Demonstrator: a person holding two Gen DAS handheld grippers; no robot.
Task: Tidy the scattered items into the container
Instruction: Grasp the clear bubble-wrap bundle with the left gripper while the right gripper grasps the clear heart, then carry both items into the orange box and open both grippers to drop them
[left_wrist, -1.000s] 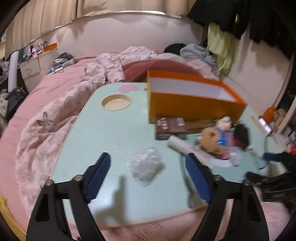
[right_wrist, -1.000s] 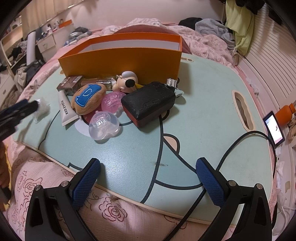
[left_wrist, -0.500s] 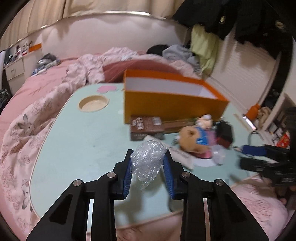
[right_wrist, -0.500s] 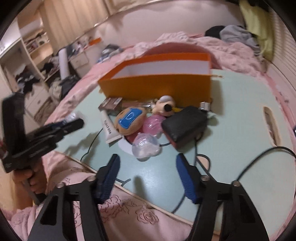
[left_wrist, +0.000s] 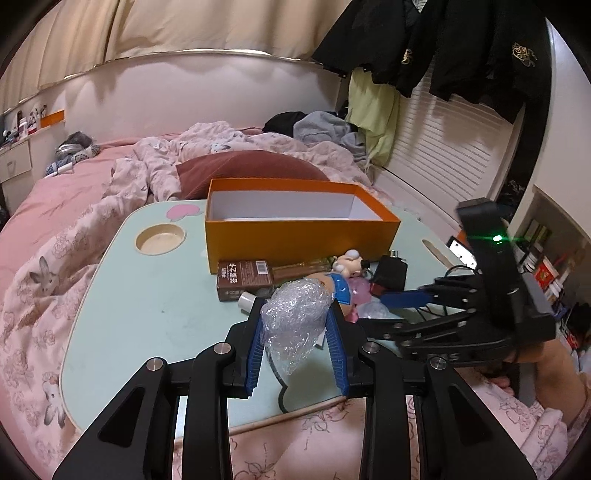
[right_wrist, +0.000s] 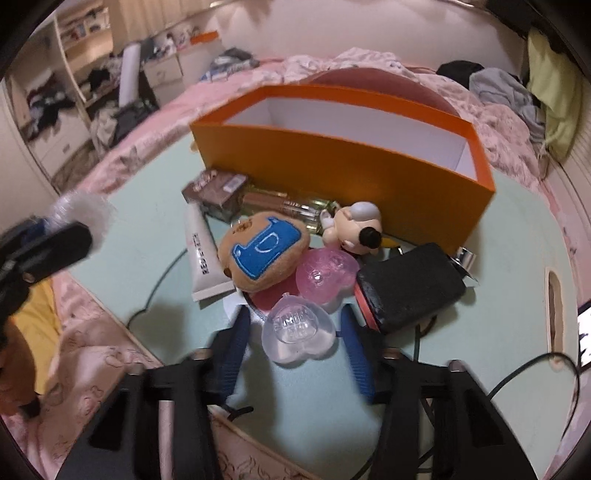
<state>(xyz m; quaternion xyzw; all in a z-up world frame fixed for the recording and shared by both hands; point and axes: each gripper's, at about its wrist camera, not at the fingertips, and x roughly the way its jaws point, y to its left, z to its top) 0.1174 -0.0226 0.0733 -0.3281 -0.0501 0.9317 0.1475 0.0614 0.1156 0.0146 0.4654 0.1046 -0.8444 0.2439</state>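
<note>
My left gripper (left_wrist: 295, 325) is shut on a crumpled wad of clear plastic wrap (left_wrist: 295, 314), held a little above the mint-green table (left_wrist: 147, 314). The open orange box (left_wrist: 303, 236) stands behind it, white inside and empty as far as I see. My right gripper (right_wrist: 295, 317) is closing around a clear heart-shaped case (right_wrist: 299, 332) on the table. The case sits between the blue pads (right_wrist: 240, 332), with small gaps on both sides. The left gripper with the wrap (right_wrist: 85, 210) shows at the left edge of the right wrist view.
In front of the box (right_wrist: 332, 166) lie a brown carton (right_wrist: 218, 188), a white tube (right_wrist: 201, 251), a plush with a blue patch (right_wrist: 262, 251), a pink heart case (right_wrist: 327, 273), a cartoon figure (right_wrist: 354, 225) and a black pouch (right_wrist: 410, 291). A black cable (right_wrist: 517, 373) crosses the table's right side. Pink bedding surrounds the table.
My left gripper shut on the plastic wrap and lifted it off the table. My right gripper moved in to the pile and narrowed its jaws around the clear heart case.
</note>
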